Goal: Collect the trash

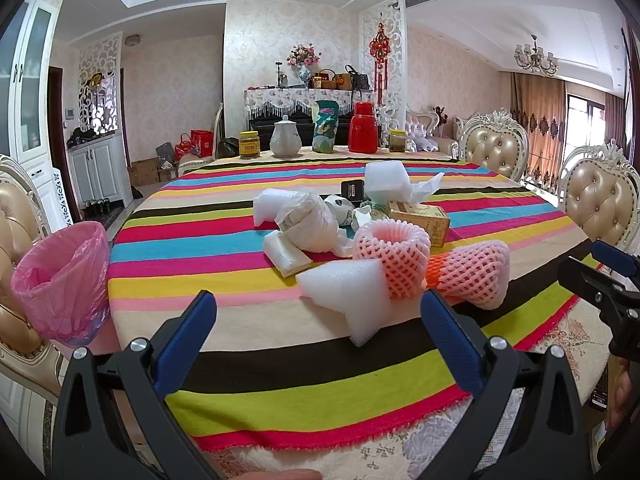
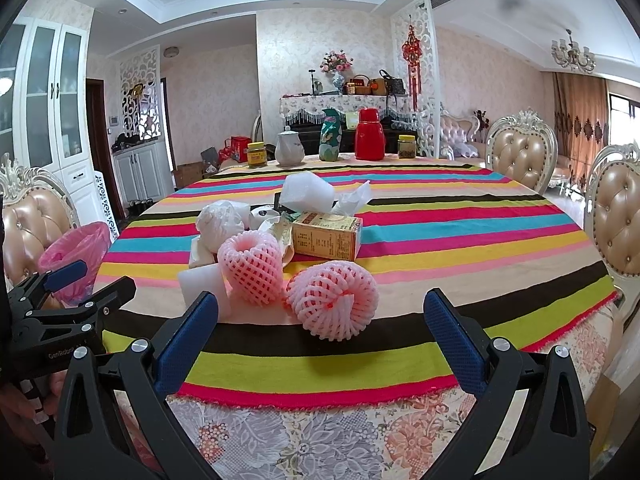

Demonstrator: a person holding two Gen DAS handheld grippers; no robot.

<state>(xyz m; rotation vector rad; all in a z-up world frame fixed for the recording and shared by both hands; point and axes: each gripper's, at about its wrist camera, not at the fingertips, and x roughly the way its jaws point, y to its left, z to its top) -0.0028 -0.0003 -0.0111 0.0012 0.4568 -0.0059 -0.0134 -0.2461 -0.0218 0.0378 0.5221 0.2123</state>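
Note:
A pile of trash lies on the striped tablecloth [image 1: 224, 236]: two pink foam fruit nets [image 1: 394, 256] [image 1: 476, 274], white foam pieces [image 1: 352, 296], a crumpled plastic bag [image 1: 308, 220], tissue and a yellow carton [image 1: 420, 218]. A bin with a pink liner [image 1: 60, 280] stands at the table's left edge. My left gripper [image 1: 318, 312] is open and empty, just short of the white foam. My right gripper [image 2: 320, 316] is open and empty, with the nearer pink net [image 2: 332, 304] just ahead between its fingers. The carton [image 2: 326, 236] and bin [image 2: 76, 264] also show there.
Jars, a white teapot [image 1: 285, 140], a green vase and a red thermos [image 1: 362, 128] stand along the table's far edge. Padded chairs [image 1: 600, 204] ring the table on both sides. A cabinet stands at the left wall.

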